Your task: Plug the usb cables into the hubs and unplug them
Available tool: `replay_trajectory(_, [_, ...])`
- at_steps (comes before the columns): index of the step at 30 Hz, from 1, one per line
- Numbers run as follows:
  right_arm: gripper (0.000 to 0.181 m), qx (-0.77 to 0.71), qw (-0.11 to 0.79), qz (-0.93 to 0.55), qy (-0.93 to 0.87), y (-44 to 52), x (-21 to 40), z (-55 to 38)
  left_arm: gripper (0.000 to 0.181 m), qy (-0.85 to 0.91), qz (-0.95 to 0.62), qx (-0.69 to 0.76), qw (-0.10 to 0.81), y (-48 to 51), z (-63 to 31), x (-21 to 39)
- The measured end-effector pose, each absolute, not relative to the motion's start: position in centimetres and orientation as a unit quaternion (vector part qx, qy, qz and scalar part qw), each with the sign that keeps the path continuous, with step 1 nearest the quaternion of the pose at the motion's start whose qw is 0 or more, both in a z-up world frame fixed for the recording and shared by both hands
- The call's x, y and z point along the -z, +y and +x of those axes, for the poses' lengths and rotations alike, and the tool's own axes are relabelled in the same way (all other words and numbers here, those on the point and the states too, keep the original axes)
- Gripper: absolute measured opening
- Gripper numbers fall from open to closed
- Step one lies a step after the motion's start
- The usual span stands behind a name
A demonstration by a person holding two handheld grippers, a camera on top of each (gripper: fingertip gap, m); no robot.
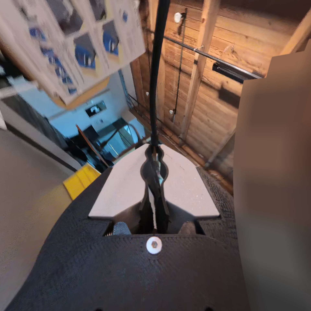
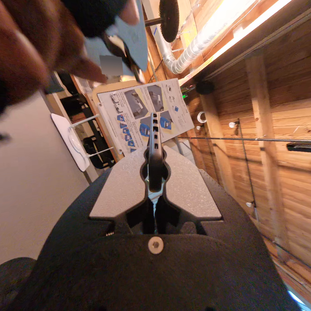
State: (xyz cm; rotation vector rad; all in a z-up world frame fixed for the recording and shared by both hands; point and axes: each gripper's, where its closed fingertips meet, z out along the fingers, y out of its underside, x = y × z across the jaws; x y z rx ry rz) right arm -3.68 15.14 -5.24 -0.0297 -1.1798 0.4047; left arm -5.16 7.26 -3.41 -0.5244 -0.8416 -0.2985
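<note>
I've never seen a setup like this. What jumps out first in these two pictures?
In the right wrist view, the right gripper is clamped on a slim black USB hub whose row of ports points away toward an instruction poster on the wooden wall. In the left wrist view, the left gripper pinches a black cable running straight up the picture.

Warm indoor light; the bright ceiling strip (image 2: pixel 239 32) in the right wrist view glares to white. Wide-angle distortion bends the wooden wall (image 1: pixel 210 84) planks toward the edges. In the left wrist view the posters (image 1: pixel 70 43) are motion-blurred; in the right wrist view a near hand (image 2: pixel 33 50) is out of focus.
</note>
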Motion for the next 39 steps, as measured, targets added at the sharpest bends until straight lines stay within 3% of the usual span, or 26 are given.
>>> replay_trajectory(3, [0.012, -0.169, 0.817, -0.011, -0.551, 14.7, 5.6, -4.5, 0.008, -0.447, -0.216, 0.264, 0.827, 10.0, -5.8, 4.7])
replay_trajectory(6, [0.012, -0.166, 0.811, -0.016, -0.560, 14.6, 6.1, -5.1, 0.008, -0.464, -0.215, 0.292, 0.808, 11.2, -5.9, 5.5])
replay_trajectory(27, [0.011, -0.182, 0.796, 0.014, -0.577, 12.0, 8.0, -4.4, 0.010, -0.453, -0.268, 0.108, 0.844, 9.6, -7.2, 6.4])
replay_trajectory(39, [0.011, -0.158, 0.799, 0.118, -0.568, 10.9, 9.1, -3.3, 0.007, -0.494, -0.313, 0.108, 0.804, 10.4, -7.6, 8.3])
